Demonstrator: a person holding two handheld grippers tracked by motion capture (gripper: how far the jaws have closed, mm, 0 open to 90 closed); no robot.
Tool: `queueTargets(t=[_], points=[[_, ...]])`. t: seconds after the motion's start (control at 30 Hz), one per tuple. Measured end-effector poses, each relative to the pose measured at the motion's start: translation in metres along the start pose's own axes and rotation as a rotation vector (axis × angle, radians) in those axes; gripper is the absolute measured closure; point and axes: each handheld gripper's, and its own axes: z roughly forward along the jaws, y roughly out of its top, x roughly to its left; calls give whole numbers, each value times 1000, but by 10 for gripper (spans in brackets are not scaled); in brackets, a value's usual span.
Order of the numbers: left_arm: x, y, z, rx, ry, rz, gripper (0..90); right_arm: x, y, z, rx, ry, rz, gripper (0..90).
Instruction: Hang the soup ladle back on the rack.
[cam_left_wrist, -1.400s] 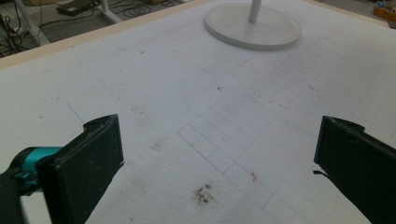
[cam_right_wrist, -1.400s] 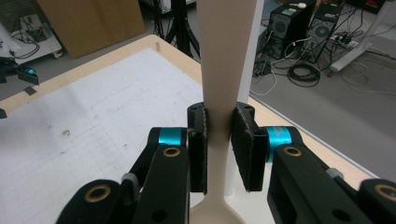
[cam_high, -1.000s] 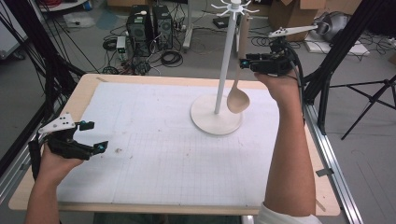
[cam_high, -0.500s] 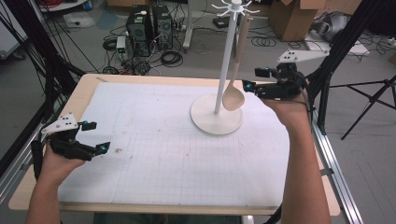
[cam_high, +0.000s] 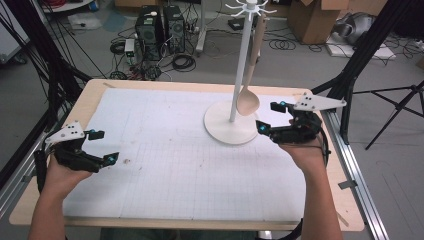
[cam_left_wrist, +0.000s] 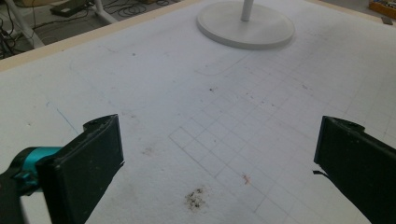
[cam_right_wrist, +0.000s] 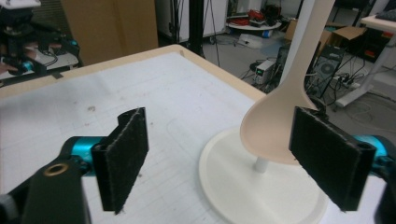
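Observation:
A white stand (cam_high: 239, 75) with hooks at its top rises from a round base (cam_high: 222, 127) on the gridded mat. A pale wooden spoon (cam_high: 248, 101) hangs from a hook, bowl down, just above the base. My right gripper (cam_high: 267, 117) sits low to the right of the base; its jaws have just been opening and nothing is between them. In the right gripper view (cam_right_wrist: 219, 154) the spoon's bowl (cam_right_wrist: 273, 126) hangs beyond the right jaw. My left gripper (cam_high: 106, 146) rests open near the table's left edge, empty over bare mat (cam_left_wrist: 217, 154).
The white grid mat (cam_high: 175, 165) covers most of the wooden table (cam_high: 95, 85). Black frame posts (cam_high: 350, 65) stand at both sides. Computer towers (cam_high: 155, 25), cables and cardboard boxes lie on the floor behind the table.
My right gripper has come down from beside the spoon's handle to the right of the base, and its jaws have opened. The spoon now hangs free. The left gripper stayed put.

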Motion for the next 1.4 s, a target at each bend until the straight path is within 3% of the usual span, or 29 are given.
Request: queueTargets(t=[0.27, 0.43, 0.7, 0.9, 1.1, 1.4], points=[[0, 0, 0, -3, -2, 0, 17, 11, -50, 1, -23, 12, 37, 139], [-1, 0, 3, 4, -6, 1, 17, 13, -72, 2, -52, 15, 69, 119], [-1, -3, 9, 16, -9, -4, 16, 14, -97, 4, -47, -3, 94, 100], [-1, -2, 10, 10, -15, -1, 17, 8, -107, 11, -5, -14, 118, 24], [1, -4, 10, 8, -19, -7, 17, 6, -113, 22, 44, 19, 114, 1], [1, -4, 15, 13, -24, -3, 17, 2, -113, 16, 14, -5, 126, 1]])
